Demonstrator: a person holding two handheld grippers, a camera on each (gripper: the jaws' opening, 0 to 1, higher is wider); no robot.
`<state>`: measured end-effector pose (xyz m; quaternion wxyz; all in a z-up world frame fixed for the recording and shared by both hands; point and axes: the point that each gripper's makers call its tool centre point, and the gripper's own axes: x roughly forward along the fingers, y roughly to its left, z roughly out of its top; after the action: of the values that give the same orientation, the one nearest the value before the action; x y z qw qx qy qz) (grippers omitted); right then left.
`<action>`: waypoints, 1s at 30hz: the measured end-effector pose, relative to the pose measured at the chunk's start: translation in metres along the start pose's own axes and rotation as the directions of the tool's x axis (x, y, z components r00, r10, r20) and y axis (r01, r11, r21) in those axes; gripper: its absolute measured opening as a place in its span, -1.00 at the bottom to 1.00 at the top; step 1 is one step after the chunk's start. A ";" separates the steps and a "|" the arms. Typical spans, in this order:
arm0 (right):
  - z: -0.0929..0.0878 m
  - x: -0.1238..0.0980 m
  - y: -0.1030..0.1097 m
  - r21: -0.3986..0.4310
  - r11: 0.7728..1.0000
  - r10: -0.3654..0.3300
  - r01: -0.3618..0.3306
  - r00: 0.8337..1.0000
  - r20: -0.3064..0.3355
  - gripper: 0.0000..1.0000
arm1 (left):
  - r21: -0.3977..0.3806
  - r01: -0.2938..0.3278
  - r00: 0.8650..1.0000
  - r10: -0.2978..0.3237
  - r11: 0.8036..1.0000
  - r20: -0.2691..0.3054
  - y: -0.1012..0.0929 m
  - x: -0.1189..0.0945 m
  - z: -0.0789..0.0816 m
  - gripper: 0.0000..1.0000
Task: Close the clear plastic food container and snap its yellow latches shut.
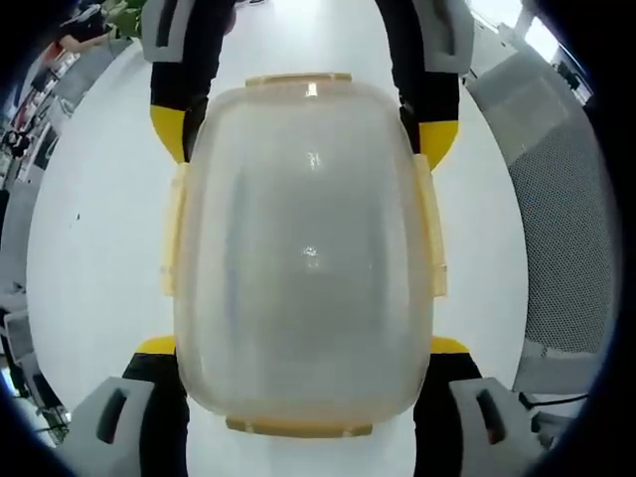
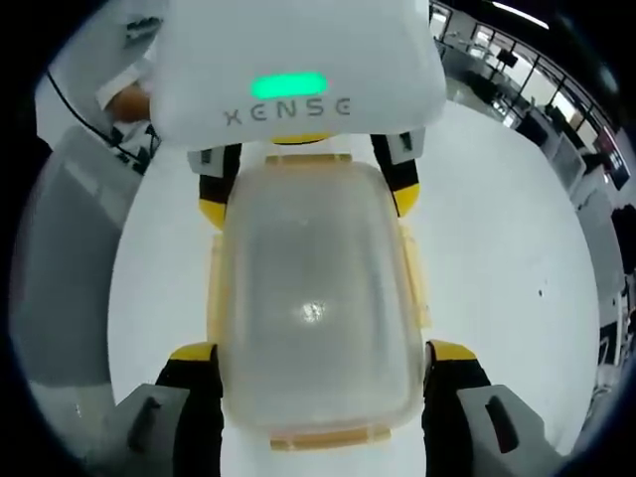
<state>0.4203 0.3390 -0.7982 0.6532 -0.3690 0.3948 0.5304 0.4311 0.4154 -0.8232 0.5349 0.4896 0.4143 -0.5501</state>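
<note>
left gripper view: lidded clear container between both grippers, contents unclear.

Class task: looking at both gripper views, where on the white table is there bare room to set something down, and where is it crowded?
Free: the white table on either long side of the container, outside its yellow latches. Crowded: both short ends, where the left gripper and right gripper straddle it.
</note>
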 end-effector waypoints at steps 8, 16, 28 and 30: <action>0.001 0.001 0.001 -0.020 1.000 0.001 -0.001 1.000 -0.008 0.68 | -0.016 0.013 1.000 -0.013 1.000 -0.012 -0.003 0.000 -0.001 0.92; 0.002 0.000 0.002 -0.033 0.999 -0.004 0.003 1.000 -0.006 0.68 | -0.026 0.015 1.000 -0.015 1.000 0.003 -0.005 -0.007 0.000 0.86; 0.006 -0.009 0.001 -0.016 1.000 -0.014 0.015 0.999 0.045 0.75 | -0.075 0.009 0.998 -0.005 0.997 0.057 -0.002 -0.020 0.002 0.86; 0.007 -0.012 0.002 -0.005 1.000 -0.018 0.018 0.997 0.069 0.75 | -0.085 0.005 0.998 0.000 0.996 0.060 -0.003 -0.023 0.000 0.85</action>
<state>0.4178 0.3409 -0.7845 0.6703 -0.3557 0.3672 0.5380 0.4268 0.4194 -0.8010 0.5668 0.4491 0.4219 -0.5469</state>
